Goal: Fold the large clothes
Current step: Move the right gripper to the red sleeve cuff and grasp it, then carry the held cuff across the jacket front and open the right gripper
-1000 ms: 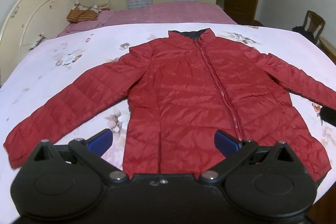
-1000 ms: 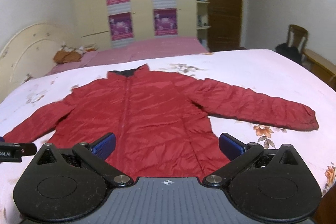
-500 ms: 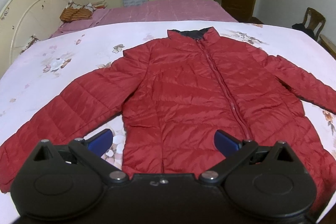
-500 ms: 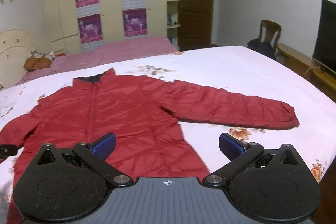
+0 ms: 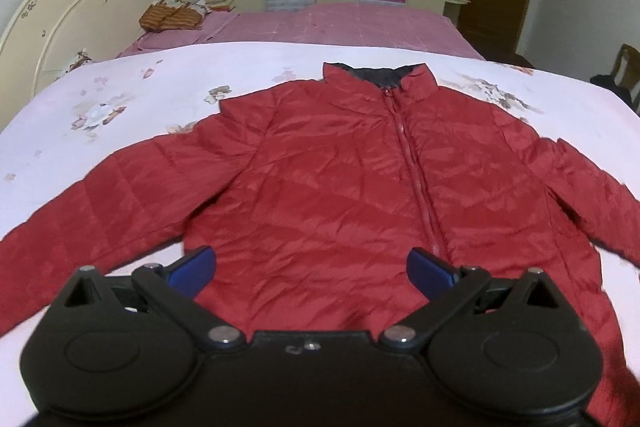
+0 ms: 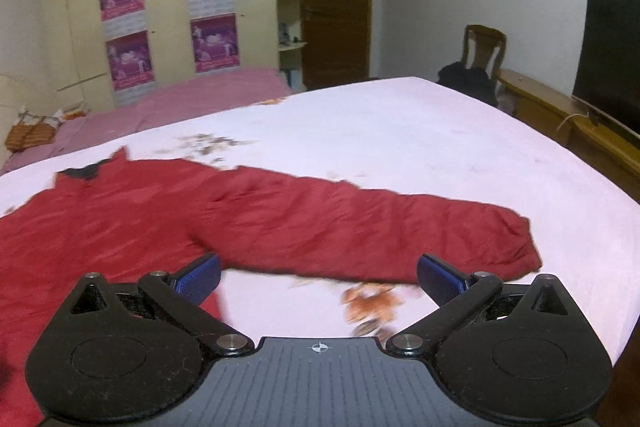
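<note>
With both hand-held grippers wide and empty, the right (image 6: 318, 277) should pinch the jacket (image 5: 340, 195) sleeve's cuff (image 6: 516, 243) squarely before folding inward.

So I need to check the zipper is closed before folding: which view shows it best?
The left wrist view: the zipper runs in full down the jacket from the collar to near the hem. The right wrist view is blurred and faces the sleeve; no zipper can be made out there.
</note>
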